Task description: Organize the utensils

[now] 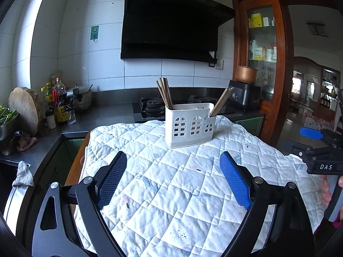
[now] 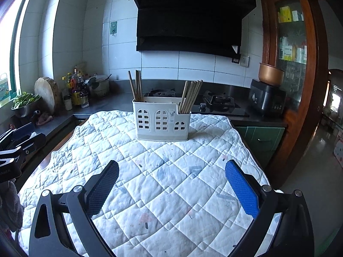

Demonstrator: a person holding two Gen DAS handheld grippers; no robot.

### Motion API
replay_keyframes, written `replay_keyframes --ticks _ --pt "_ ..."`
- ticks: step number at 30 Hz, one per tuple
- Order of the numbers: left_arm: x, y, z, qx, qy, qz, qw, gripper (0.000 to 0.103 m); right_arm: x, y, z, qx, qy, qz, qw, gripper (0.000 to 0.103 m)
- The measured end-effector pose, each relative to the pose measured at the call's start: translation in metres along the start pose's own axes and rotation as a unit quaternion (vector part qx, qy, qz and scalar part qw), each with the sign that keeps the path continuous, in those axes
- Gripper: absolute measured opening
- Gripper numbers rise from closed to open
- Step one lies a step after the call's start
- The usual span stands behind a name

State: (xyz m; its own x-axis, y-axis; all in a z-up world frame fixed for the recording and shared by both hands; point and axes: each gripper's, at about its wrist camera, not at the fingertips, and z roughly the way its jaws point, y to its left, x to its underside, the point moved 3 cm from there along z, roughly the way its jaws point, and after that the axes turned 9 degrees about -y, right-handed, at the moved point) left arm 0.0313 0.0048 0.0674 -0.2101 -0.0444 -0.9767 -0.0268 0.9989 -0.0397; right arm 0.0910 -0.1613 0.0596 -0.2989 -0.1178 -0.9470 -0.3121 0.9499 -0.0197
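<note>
Partly hidden: chopsticks (image 2: 189, 97) lower ends inside holder (image 2: 161, 122).

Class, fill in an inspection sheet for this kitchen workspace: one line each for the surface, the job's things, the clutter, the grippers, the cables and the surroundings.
Surface: white quilted cloth over a table, faintly stained.
Job's things: white utensil holder upright on the cloth; one bunch of chopsticks in its left end, a second bunch leaning in its right end.
Clutter: nothing seen on the cloth besides the holder.
Grippers: left gripper open and empty; right gripper open and empty; both short of the holder.
Cables: nothing seen.
Surroundings: range hood, gas stove, bottles, round chopping board, wooden cabinet.
</note>
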Motion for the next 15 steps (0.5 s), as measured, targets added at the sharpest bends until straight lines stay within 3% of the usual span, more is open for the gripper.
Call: replay_keyframes --ticks 15 --pt "0.014 -0.003 0.007 0.01 0.019 -0.001 0.9998 0.088 0.009 0.0 0.008 -0.005 0.013 0.013 1.0 0.096"
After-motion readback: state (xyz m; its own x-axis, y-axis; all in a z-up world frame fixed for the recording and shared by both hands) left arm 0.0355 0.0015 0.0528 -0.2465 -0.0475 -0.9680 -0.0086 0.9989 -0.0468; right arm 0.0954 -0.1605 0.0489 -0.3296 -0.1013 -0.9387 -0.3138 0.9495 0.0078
